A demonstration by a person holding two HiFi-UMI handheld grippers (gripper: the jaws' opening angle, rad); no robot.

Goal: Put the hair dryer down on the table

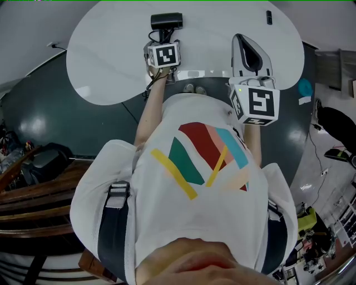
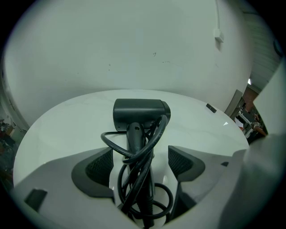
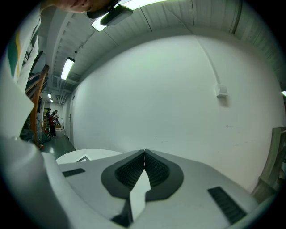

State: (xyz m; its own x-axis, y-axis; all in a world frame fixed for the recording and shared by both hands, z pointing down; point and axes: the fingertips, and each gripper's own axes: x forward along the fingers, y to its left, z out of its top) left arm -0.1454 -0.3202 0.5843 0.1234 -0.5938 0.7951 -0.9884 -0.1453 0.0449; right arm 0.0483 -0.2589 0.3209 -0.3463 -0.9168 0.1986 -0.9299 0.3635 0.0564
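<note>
While the hair dryer (image 2: 140, 114) lies on the white round table (image 1: 105, 61) with its dark head pointing away from the person, its handle runs straight back between the jaws of the left gripper (image 2: 142, 163). Those jaws stand wide apart, and the ribbed pads (image 2: 99, 166) each have a clear gap to the handle, so nothing's actually pinching it. Black cord (image 2: 117, 142) is looped messily round the handle and coils down near the jaw roots. The bottom of the handle and the lowest loop get cut off by the frame edge, so I can't say where the plug is. From the head view you only get the dryer's head poking out past the left gripper's marker cube (image 1: 163, 54), and the handle is hidden under it. Right gripper (image 3: 144, 156) is off to the right, well apart from the dryer, jaws pressed together with nothing in them, aimed at a plain white wall (image 3: 178, 98). Further out on the table there's a small dark thing (image 1: 269, 16), too tiny to tell what it is
</note>
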